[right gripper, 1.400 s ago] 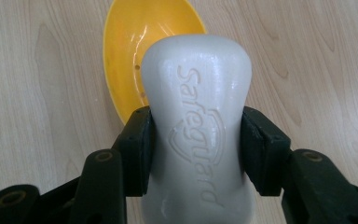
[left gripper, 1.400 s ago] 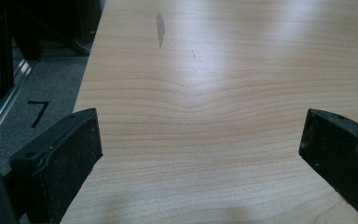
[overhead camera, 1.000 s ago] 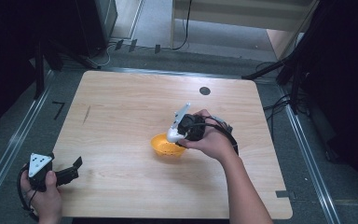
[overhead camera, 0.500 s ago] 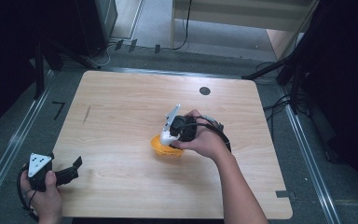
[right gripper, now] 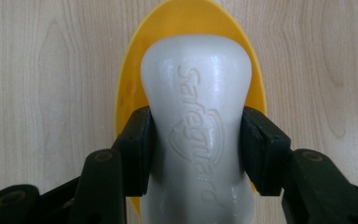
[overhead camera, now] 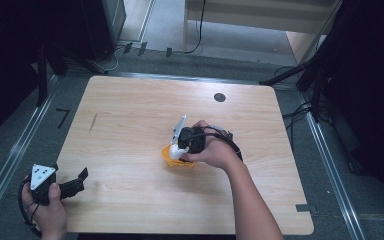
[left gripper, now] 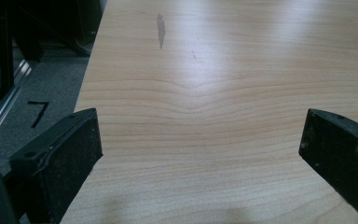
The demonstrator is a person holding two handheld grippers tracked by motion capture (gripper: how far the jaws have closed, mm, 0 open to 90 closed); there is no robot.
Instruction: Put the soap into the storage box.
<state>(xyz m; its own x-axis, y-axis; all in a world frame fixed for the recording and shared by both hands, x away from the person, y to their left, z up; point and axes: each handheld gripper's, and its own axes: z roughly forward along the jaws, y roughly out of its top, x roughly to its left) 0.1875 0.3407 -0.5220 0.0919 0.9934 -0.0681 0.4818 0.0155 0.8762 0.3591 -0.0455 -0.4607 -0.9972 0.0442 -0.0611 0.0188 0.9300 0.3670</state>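
Plainly clamped: right gripper (right gripper: 196,154) with both black pads pressed on the waist of a white soap bar (right gripper: 196,126), held end-on over a yellow dish (right gripper: 130,98). Embossed along the bar, readable in the right gripper view: "Safeguard", with a shield outline around the middle letters. Bar's far end over the dish's hollow; touching the dish or just above it, hard to tell from this angle. Seen from the high view, same right gripper (overhead camera: 179,148) tipped downward in the right hand (overhead camera: 211,150), white soap bar (overhead camera: 178,151) at its tip, yellow dish (overhead camera: 175,161) just beneath, near the middle of the wooden table (overhead camera: 130,115).

Further out, at the table's near left corner: left gripper (overhead camera: 80,180) in the left hand (overhead camera: 47,212), jaws spread wide with nothing between them. From the left gripper view (left gripper: 200,154), bare wood grain between the two black pads, a dark smudge (left gripper: 160,31) farther up the board. Small black round mark (overhead camera: 219,97) near the table's far edge.
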